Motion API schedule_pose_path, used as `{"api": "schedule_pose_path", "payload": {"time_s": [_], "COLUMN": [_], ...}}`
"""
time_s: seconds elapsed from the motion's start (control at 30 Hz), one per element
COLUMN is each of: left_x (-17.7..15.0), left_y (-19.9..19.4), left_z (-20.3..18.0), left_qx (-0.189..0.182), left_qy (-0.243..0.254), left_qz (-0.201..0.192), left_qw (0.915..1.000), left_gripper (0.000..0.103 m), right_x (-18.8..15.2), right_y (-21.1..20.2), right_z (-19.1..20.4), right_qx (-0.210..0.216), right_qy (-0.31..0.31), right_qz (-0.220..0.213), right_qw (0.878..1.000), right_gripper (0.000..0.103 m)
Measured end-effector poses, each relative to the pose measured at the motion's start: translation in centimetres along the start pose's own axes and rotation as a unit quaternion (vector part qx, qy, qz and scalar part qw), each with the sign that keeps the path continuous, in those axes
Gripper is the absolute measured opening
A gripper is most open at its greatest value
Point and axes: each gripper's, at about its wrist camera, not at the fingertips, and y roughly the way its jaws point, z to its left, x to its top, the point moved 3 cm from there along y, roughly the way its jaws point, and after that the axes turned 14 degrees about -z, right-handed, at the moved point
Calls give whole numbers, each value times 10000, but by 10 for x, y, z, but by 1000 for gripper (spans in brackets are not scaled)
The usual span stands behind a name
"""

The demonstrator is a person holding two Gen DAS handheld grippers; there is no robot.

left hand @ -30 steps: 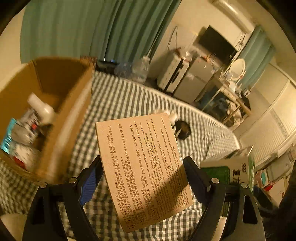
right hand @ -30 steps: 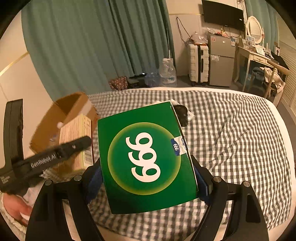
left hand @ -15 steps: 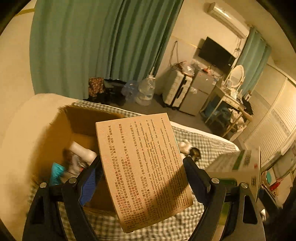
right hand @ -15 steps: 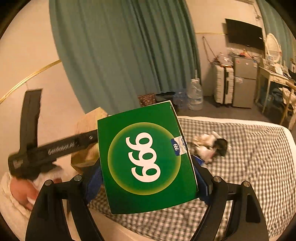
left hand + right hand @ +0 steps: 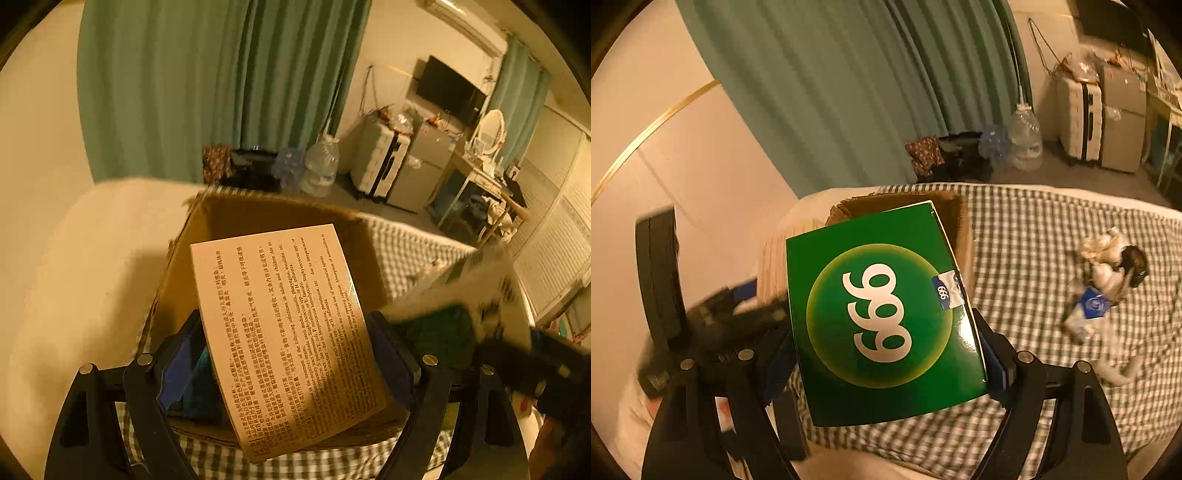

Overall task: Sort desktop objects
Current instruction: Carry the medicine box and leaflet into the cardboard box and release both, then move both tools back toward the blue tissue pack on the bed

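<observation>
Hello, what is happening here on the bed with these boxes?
A person is tidying small things into an open brown cardboard box on the checked bedcover. The left tongs grip a flat beige carton printed with text, held above the cardboard box. The right tongs grip a green carton marked 999, close beside it. A small stuffed toy dog lies on the cover.

Cardboard box (image 5: 280, 218) open-topped — checked bedspread (image 5: 1052, 236) beside it bare.

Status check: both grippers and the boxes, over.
Left gripper shut on tan box. Right gripper shut on green box. Both over cardboard box. Path clear.
</observation>
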Motion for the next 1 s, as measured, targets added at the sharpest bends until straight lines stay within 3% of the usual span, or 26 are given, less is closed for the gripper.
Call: {"api": "schedule_pose_path", "payload": {"time_s": [0.07,0.2,0.37,0.5,0.57,0.73,0.9,1.0], "left_x": [-7,-17,-25,-29,-32,-30,-26,-29], "left_y": [10,26,43,45,46,36,22,16], "left_z": [15,28,45,48,45,37,7,-19], "left_qx": [-24,-38,-156,-163,-211,-338,-434,-548], "left_qy": [-196,-44,-246,-73,66,-73,196,21], "left_qz": [84,60,87,-31,89,119,39,118], "left_qw": [9998,10000,9995,9998,9997,9993,9989,9984], "left_gripper": [87,87,88,103,103,103,103,103], "right_x": [2,7,24,35,37,28,15,14], "right_y": [16,53,84,88,86,78,32,-9], "right_z": [5,5,6,11,10,-3,-31,-53], "right_qx": [-77,-320,-530,-724,-866,-1029,-1200,-1485], "right_qy": [-27,-116,-29,-69,-125,50,222,66], "right_qz": [-9,82,59,-248,-394,-406,-489,-695], "right_qw": [10000,9994,9986,9970,9954,9938,9913,9864], "right_gripper": [83,83,86,96,101,101,101,101]}}
